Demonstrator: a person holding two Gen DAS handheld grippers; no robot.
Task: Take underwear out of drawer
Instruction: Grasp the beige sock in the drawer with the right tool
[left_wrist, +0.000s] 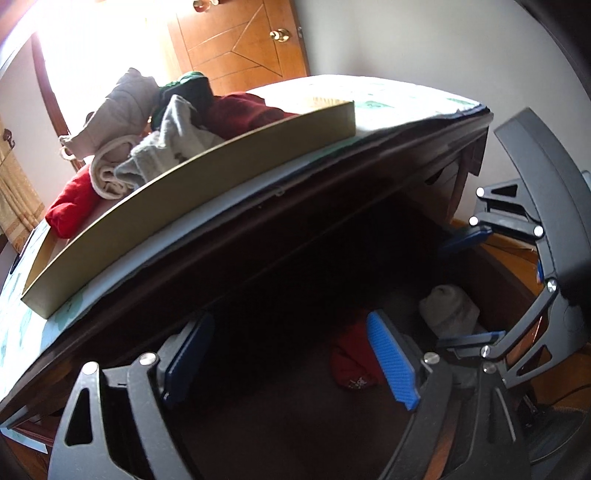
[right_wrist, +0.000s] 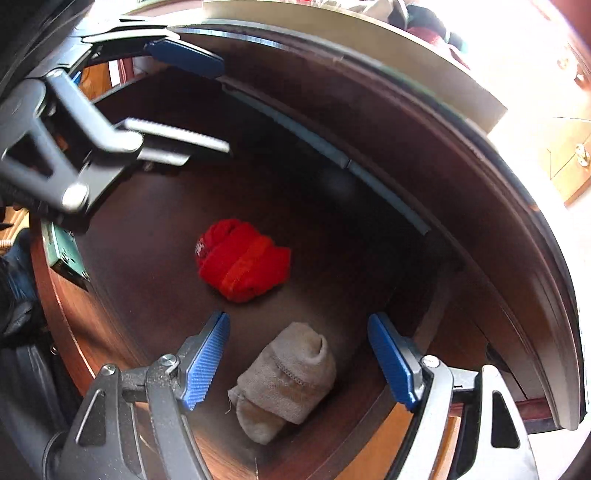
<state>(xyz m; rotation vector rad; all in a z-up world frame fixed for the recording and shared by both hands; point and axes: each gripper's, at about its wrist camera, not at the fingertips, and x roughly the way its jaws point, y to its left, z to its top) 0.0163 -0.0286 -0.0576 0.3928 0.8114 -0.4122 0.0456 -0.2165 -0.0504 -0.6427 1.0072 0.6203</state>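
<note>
Grey underwear (right_wrist: 284, 380) between open right claw (right_wrist: 299, 365)

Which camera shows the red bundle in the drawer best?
The right wrist view: the red bundle lies lit and unobstructed on the drawer floor. The left wrist view shows it dim and partly hidden behind a blue pad.

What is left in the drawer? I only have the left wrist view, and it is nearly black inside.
Observer: Two rolled bundles lie on the drawer floor: a red bundle and a grey bundle.
Operator: Is the right gripper holding either?
Observer: No. The right gripper hangs open, its pads either side of the grey bundle, not pressing it.
Operator: And the left one?
Observer: The left gripper is open too, above the drawer's far left corner, nothing between its fingers.
</note>
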